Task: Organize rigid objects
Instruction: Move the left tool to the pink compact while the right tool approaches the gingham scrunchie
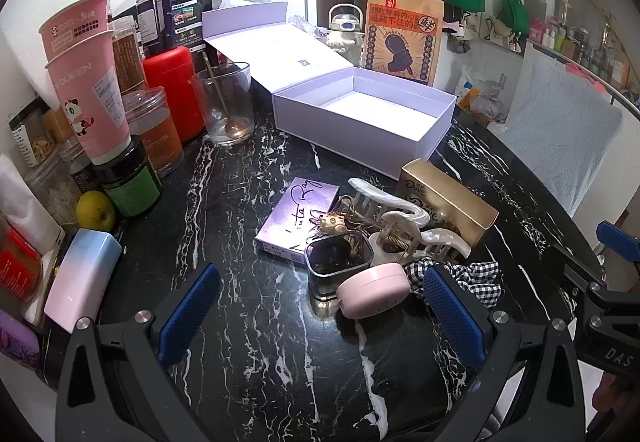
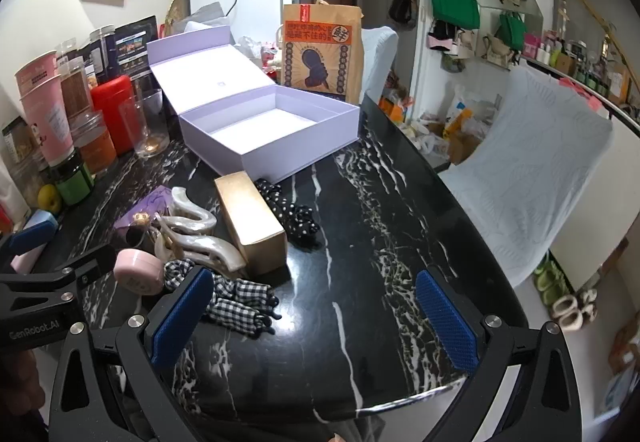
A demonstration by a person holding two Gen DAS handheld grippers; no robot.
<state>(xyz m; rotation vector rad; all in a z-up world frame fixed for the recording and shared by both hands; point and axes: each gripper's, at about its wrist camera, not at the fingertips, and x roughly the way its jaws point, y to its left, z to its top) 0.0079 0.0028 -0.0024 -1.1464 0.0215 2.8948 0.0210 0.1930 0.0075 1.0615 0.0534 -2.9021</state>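
Left wrist view shows the pile of task things on the black marble desk (image 1: pixel 248 322), in front of the one empty lilac cardboard box (image 1: pixel 362 130). The gold rectangular carton (image 1: pixel 452 202) looks light and stiff, best pinched across its long flat sides. The round pink compact (image 1: pixel 372 292) seems smooth and slippery, so grip its rim. Two pearly plastic hair clips (image 1: pixel 404 220) look brittle and should be taken by the spine. One purple flat card box (image 1: pixel 298 220) and one dark square tin (image 1: pixel 340 260) lie beside them. The left claw (image 1: pixel 320 312) and right claw (image 2: pixel 316 316) are both spread wide, holding nothing.
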